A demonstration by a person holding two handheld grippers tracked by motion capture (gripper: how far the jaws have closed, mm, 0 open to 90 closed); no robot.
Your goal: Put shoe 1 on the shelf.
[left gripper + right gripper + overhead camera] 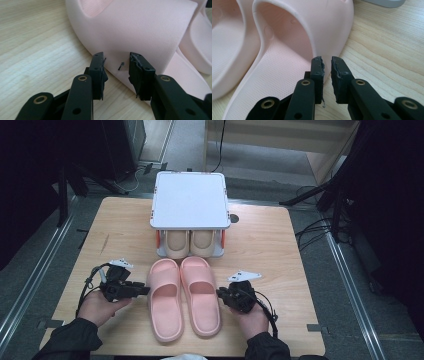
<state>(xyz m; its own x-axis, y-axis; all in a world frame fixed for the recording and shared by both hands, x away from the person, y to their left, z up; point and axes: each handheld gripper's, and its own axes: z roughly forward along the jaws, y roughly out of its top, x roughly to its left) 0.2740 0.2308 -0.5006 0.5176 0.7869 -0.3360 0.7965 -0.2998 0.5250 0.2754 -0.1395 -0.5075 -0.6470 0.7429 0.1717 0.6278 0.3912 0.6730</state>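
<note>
Two pink slippers lie side by side on the wooden table, toes pointing away from me: the left slipper (165, 302) and the right slipper (201, 297). My left gripper (146, 290) is level at the left slipper's outer side. In the left gripper view its jaws (116, 56) stand apart, their tips at the strap wall of the left slipper (140, 30), with nothing pinched. My right gripper (219, 293) sits at the right slipper's outer side. Its jaws (327, 60) show a narrow gap just short of the strap edge of the right slipper (294, 50), with nothing between the pads.
A small rack with a white top (190, 200) stands at the table's back middle, with a pair of beige slippers (190, 242) on its lower level just beyond the pink toes. Bare wood (265, 250) lies to either side. Dark stands and cables surround the table.
</note>
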